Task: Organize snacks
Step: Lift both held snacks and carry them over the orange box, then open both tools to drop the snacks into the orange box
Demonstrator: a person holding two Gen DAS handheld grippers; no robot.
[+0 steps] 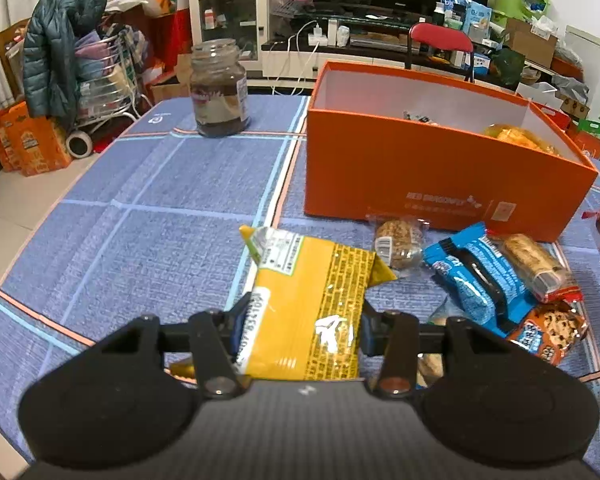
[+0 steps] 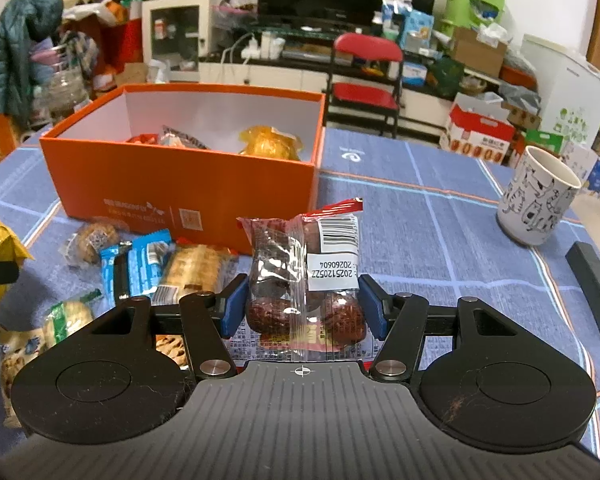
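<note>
Now your left hand-held gripper (image 1: 300, 326) clamps the yellow packet (image 1: 312, 300), right hand-held gripper (image 2: 303, 306) clamps the date bag (image 2: 306, 280); both lifted for the orange box (image 2: 188, 184) ahead.

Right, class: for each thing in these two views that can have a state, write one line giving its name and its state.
Left gripper: shut on the yellow foil snack packet.
Right gripper: shut on the clear red-edged packet of dark dates.
Orange cardboard box: open, lidless, some snacks inside.
Glass jar with dark contents: upright, no lid.
White cat-print cup: upright.
Blue cookie packet: lying on the table, sealed.
</note>
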